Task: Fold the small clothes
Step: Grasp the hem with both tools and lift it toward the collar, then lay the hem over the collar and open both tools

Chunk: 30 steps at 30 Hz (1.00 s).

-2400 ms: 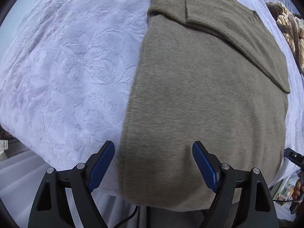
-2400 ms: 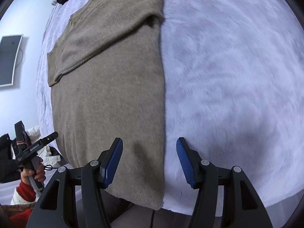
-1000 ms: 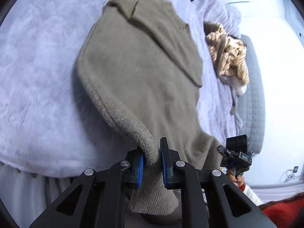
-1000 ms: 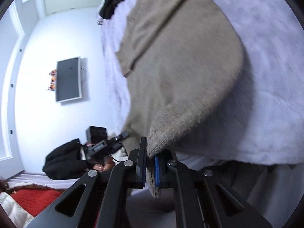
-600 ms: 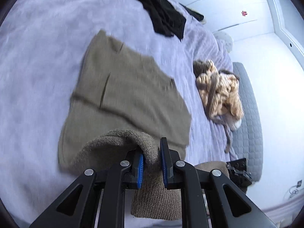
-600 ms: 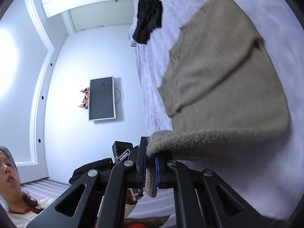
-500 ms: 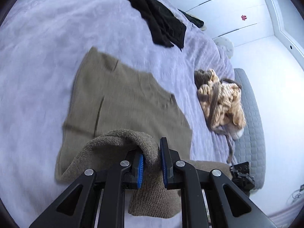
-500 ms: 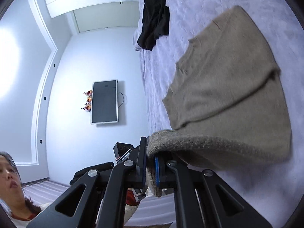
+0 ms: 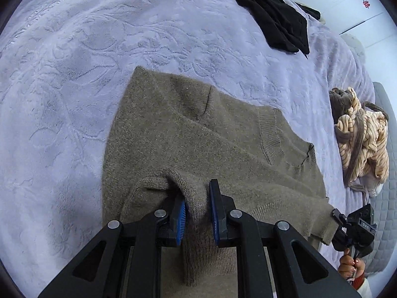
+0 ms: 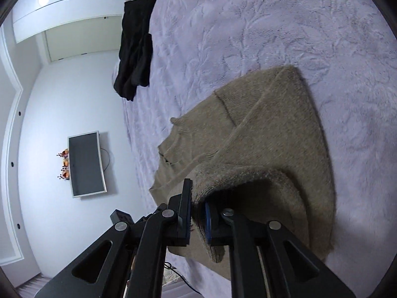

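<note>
Two tongs, both gripping the same olive sweater point(image 9: 198, 134) by its hem. Left tongs point(image 9: 197, 212), low centre of the left wrist view, pinched nearly closed on a bunch of hem knit that sticks up between the blue pads. Right tongs point(image 10: 197, 217), low centre of the right wrist view, also on hem cloth; its jaws have just been opening a little and a slim gap shows, but the fabric sits between them and the pads look to be touching it yet.

Sweater lies mid-frame on the lavender bed point(image 9: 74, 74), hem doubled up over the chest, collar toward the right in the left view. Black garment point(image 9: 273, 12) upper right, well apart; striped cream clothing point(image 9: 362, 136) at the right edge.

Step, as I judge it: bottom-to-top fold, hem being laid near the collar. Next move calls for lowering the hem flat, edges lined up, then letting go with both tongs and smoothing.

Versus a second ago: hem was hanging off the near bed edge with the body spread long; now it is carried up over the torso, sweater roughly halved, and both views look down more onto the bed.
</note>
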### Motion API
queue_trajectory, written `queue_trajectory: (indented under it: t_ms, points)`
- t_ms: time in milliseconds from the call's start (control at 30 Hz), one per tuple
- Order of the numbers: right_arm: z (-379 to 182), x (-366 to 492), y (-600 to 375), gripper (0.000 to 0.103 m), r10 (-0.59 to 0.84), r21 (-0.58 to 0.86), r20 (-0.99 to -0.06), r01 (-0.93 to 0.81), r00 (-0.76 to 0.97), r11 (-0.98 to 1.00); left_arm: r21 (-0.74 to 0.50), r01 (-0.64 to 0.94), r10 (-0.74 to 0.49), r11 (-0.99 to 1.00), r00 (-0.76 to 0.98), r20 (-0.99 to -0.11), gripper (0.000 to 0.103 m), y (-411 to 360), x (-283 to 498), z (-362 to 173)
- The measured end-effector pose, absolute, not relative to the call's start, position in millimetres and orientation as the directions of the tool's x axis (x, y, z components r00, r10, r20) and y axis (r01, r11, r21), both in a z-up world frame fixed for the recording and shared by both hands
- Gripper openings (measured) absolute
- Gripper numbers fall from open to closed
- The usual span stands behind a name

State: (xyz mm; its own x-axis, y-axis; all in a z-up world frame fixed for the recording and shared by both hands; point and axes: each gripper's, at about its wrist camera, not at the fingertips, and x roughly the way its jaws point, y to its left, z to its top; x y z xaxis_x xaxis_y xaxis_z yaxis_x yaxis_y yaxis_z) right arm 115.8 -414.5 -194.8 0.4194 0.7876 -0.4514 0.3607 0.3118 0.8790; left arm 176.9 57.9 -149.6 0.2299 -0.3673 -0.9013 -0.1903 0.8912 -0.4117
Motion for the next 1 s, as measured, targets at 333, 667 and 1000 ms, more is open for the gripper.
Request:
queue_trajectory:
  t_ms: [333, 667, 1000]
  points:
    - [-161, 95, -404, 0.068, 0.800, 0.846, -0.530, 0.239, 0.281, 0.477, -0.470, -0.062, -0.451, 0.881, 0.192, -0.872, 0.077, 50, 134, -111]
    - [-170, 98, -381, 0.008, 0.809, 0.841, -0.539, 0.204, 0.234, 0.501, -0.545, -0.076, -0.536, 0.835, 0.112, -0.837, 0.037, 12, 138, -147]
    - [-159, 157, -409, 0.014, 0.798, 0.886, -0.461, 0.255, 0.388, 0.387, -0.496, -0.253, -0.402, 0.831, 0.345, -0.848, 0.037, 39, 201, -116]
